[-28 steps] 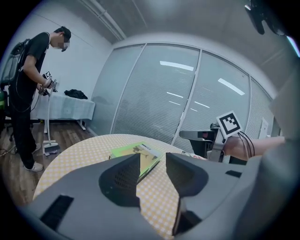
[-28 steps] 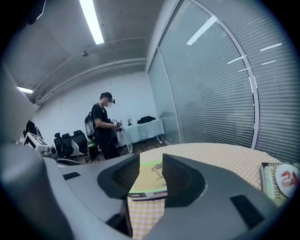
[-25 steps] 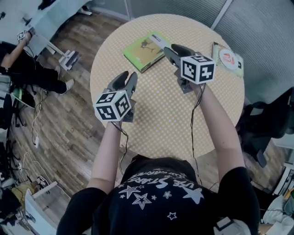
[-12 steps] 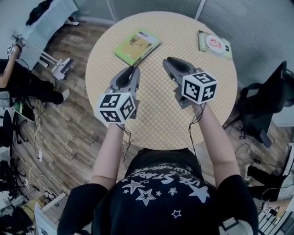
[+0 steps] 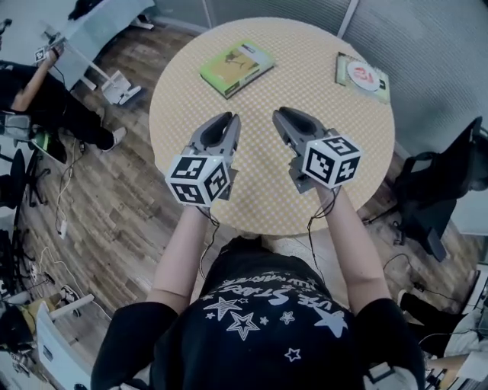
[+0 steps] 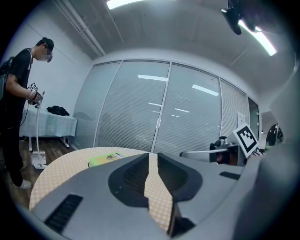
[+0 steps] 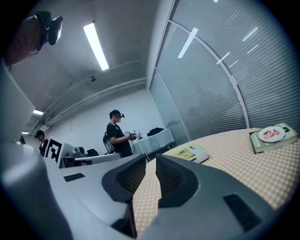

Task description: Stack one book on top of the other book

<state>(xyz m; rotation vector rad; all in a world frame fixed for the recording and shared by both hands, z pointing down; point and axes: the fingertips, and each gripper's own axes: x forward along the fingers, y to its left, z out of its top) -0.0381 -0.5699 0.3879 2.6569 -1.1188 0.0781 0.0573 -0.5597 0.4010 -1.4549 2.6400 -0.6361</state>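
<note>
A green book (image 5: 236, 68) lies at the far left of the round table (image 5: 267, 190). A second book with a red circle on its cover (image 5: 363, 76) lies at the far right. Both grippers hover side by side over the near half, well short of the books. My left gripper (image 5: 227, 118) keeps only a narrow gap with nothing in it. My right gripper (image 5: 280, 113) is closing, also empty. The left gripper view shows its jaws (image 6: 153, 155) framing bare table, the green book (image 6: 105, 159) beyond. In the right gripper view both the green book (image 7: 190, 152) and the second book (image 7: 273, 136) lie ahead.
A dark office chair (image 5: 442, 190) stands by the table's right side. A person (image 5: 46, 107) sits on the wooden floor at the left near a white-covered table (image 5: 99, 23). Another person (image 7: 119, 133) stands beyond the table.
Both grippers have drawn back from the books toward the near edge of the table. The right jaws, wide by the green book a second ago, have narrowed; the left jaws have narrowed too.
</note>
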